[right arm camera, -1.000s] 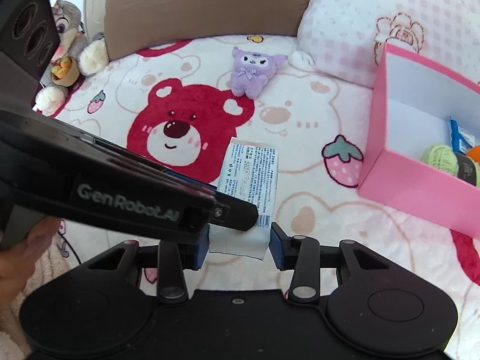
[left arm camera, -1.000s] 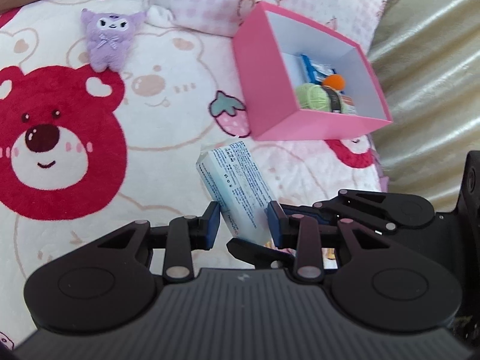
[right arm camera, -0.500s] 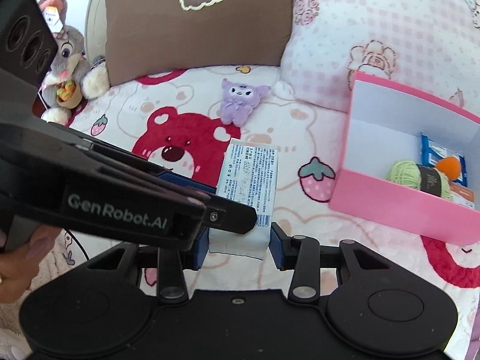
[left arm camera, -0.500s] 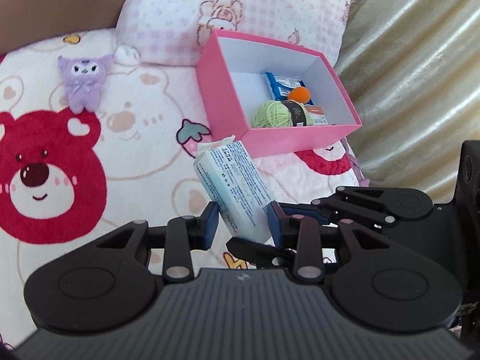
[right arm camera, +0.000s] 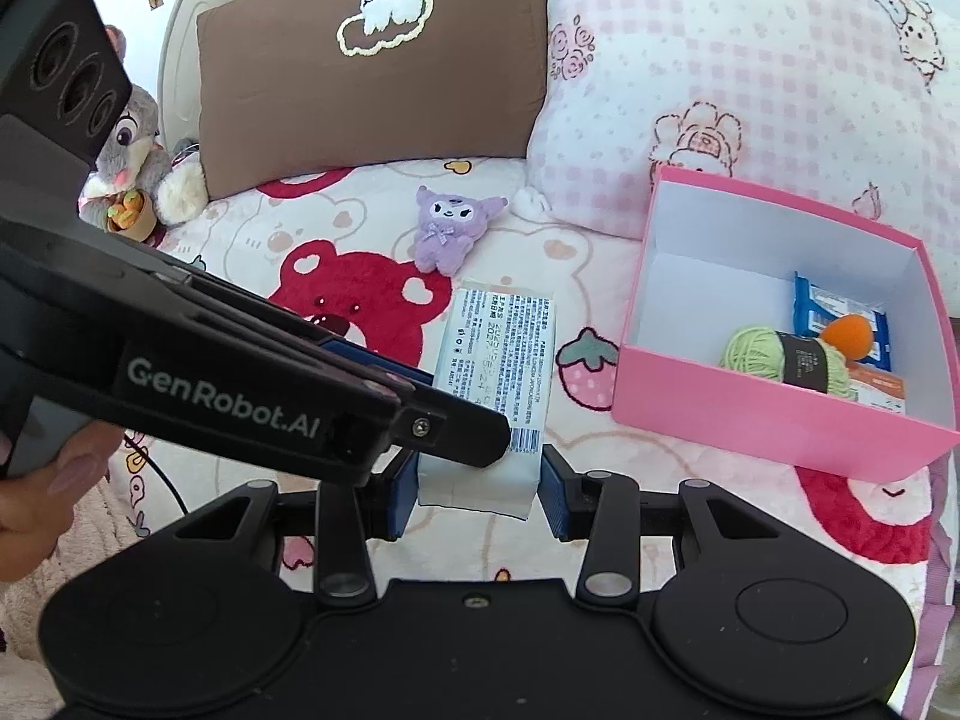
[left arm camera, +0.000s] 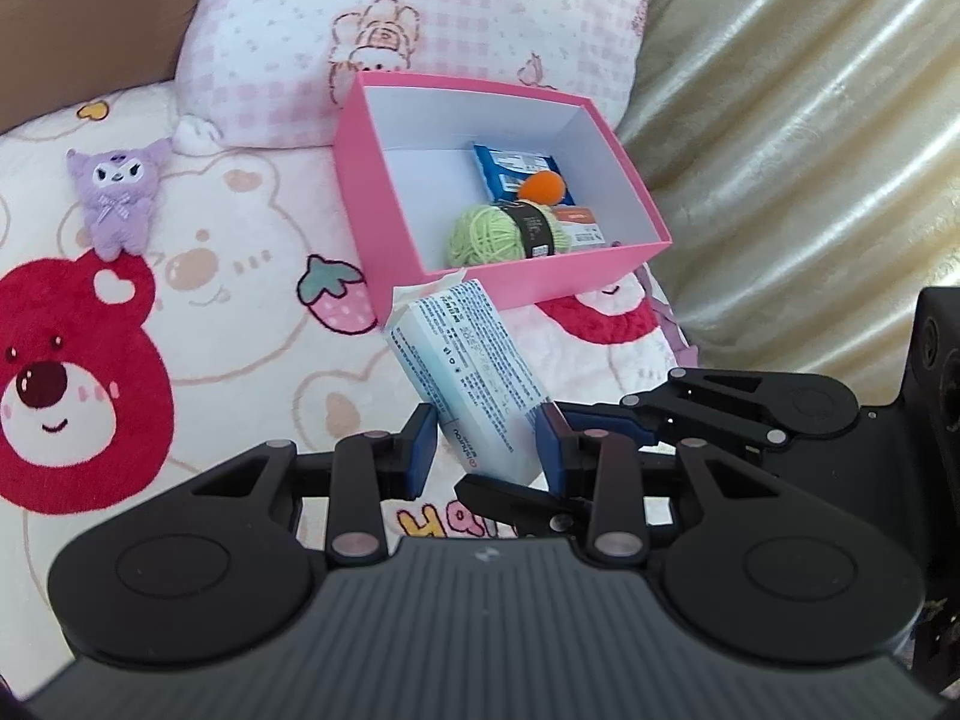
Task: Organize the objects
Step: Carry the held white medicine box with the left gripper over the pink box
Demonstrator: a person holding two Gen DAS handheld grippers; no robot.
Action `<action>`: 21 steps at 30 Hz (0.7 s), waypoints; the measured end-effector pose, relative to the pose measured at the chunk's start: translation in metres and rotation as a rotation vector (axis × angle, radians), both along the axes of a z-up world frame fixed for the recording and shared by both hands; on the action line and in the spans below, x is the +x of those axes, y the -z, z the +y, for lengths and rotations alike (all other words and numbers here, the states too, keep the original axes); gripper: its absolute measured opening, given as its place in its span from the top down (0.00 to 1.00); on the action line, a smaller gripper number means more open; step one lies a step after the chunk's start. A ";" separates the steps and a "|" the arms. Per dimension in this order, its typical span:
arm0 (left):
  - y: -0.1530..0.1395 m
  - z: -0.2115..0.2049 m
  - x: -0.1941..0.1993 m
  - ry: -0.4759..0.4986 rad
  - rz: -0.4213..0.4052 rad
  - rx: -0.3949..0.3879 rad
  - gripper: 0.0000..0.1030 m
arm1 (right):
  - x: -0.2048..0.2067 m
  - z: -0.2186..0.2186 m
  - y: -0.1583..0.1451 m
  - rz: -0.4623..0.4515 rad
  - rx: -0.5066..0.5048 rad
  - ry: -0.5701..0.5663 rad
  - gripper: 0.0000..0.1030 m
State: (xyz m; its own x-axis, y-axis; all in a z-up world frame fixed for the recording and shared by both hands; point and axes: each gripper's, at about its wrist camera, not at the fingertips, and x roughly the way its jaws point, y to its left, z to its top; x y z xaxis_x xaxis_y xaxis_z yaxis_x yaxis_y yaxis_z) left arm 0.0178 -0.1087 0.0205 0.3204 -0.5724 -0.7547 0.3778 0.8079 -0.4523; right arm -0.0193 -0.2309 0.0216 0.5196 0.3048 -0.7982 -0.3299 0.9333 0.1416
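Both grippers hold one white and pale-blue tissue pack [left arm camera: 474,384], also seen in the right wrist view [right arm camera: 495,378], above the bedspread. My left gripper [left arm camera: 485,447] is shut on its near end. My right gripper [right arm camera: 477,489] is shut on it too, and the left gripper crosses in front of it. The pink box [left arm camera: 384,204] lies open just beyond the pack, also in the right wrist view [right arm camera: 750,414]. It holds a green yarn ball [left arm camera: 498,234], an orange ball [left arm camera: 543,187] and a blue packet [left arm camera: 504,171].
A purple plush toy [left arm camera: 117,204] lies on the bear-print bedspread [left arm camera: 210,312] left of the box. A pink checked pillow [right arm camera: 720,72], a brown pillow [right arm camera: 372,60] and a grey rabbit plush [right arm camera: 132,168] line the back. A beige curtain [left arm camera: 798,150] hangs on the right.
Both grippers have lifted the tissue pack and tilted up, so the box and pillows sit lower and nearer in view. The grip on the pack is unchanged.
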 end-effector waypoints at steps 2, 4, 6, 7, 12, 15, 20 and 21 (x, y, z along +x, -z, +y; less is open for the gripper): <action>-0.005 -0.004 0.000 0.009 -0.004 0.004 0.67 | -0.001 -0.002 -0.004 0.001 -0.001 0.005 0.55; -0.009 -0.007 0.000 0.016 -0.018 0.010 0.67 | -0.001 -0.005 -0.007 -0.004 -0.003 0.011 0.55; -0.014 -0.012 0.002 0.020 -0.032 0.016 0.67 | -0.001 -0.008 -0.010 -0.018 -0.010 0.017 0.55; -0.015 -0.014 0.003 0.021 -0.036 0.018 0.67 | 0.000 -0.008 -0.011 -0.025 -0.015 0.018 0.55; -0.020 -0.021 0.013 0.029 -0.044 0.002 0.67 | 0.005 -0.017 -0.016 -0.049 -0.019 0.034 0.55; -0.022 -0.026 0.018 0.041 -0.064 -0.002 0.67 | 0.009 -0.021 -0.019 -0.073 -0.036 0.040 0.55; -0.021 -0.035 0.037 0.043 -0.063 -0.026 0.67 | 0.020 -0.031 -0.020 -0.098 -0.034 0.076 0.55; -0.020 -0.036 0.041 0.039 -0.062 -0.033 0.67 | 0.023 -0.034 -0.021 -0.105 -0.034 0.086 0.55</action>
State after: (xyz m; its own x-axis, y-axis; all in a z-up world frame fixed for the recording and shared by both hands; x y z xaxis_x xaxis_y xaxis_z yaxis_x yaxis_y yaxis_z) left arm 0.0589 -0.1452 0.0405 0.3428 -0.6101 -0.7143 0.4372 0.7767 -0.4535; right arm 0.0041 -0.2648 0.0423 0.6243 0.2286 -0.7469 -0.2594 0.9626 0.0778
